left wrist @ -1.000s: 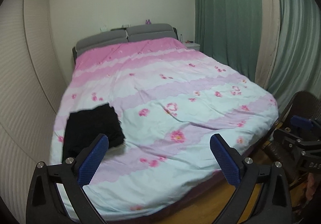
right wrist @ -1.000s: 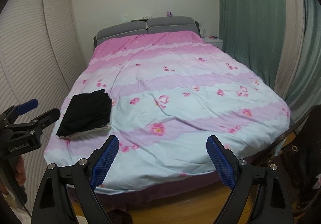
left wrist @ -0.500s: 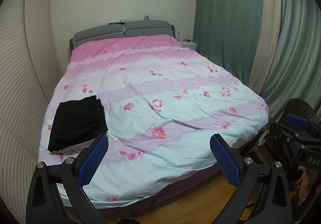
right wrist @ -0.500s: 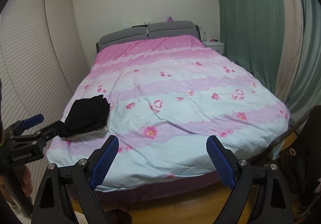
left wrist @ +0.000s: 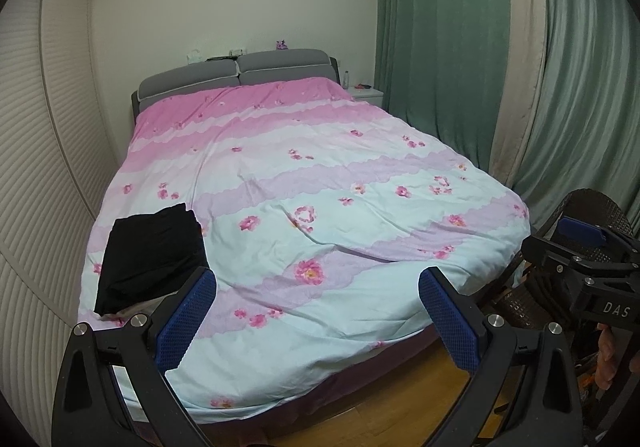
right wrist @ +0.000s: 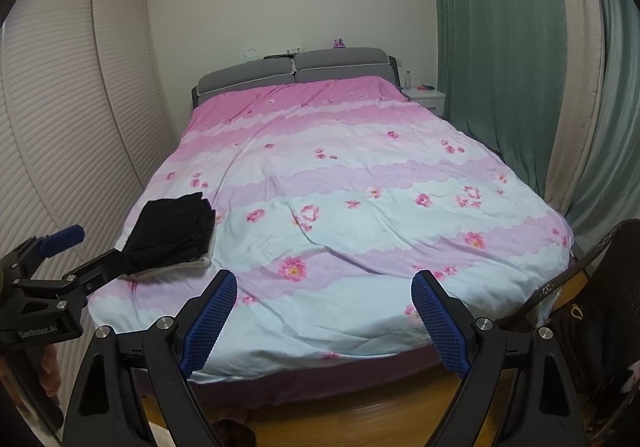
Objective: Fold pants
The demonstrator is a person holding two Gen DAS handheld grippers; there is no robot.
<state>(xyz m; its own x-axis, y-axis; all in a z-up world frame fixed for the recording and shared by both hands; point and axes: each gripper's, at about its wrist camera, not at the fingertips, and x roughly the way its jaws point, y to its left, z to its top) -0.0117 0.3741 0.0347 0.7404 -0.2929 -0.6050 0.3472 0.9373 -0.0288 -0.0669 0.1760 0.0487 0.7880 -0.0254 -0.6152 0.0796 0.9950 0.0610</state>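
Note:
Black pants [left wrist: 150, 253] lie folded in a flat rectangle near the front left corner of the bed [left wrist: 340, 207], on top of a folded white cloth whose edge shows beneath. The same black pants [right wrist: 172, 233] appear in the right wrist view. My left gripper [left wrist: 318, 305] hangs open off the foot of the bed, nothing between its blue pads. My right gripper [right wrist: 324, 305] is likewise open and empty, held back from the bed's foot. Each gripper shows at the edge of the other's view: the left gripper [right wrist: 60, 259] and the right gripper [left wrist: 580, 243].
A pink and pale floral duvet covers the bed. Louvred wardrobe doors [right wrist: 60, 127] stand close on the left. Green curtains [left wrist: 460, 47] hang on the right, with a dark wicker chair [left wrist: 592, 207] near the bed's front right corner. Wooden floor [left wrist: 380, 399] lies below.
Both grippers have drawn back from the bed and risen a little; more floor and the bed's foot now show. The pants have not moved.

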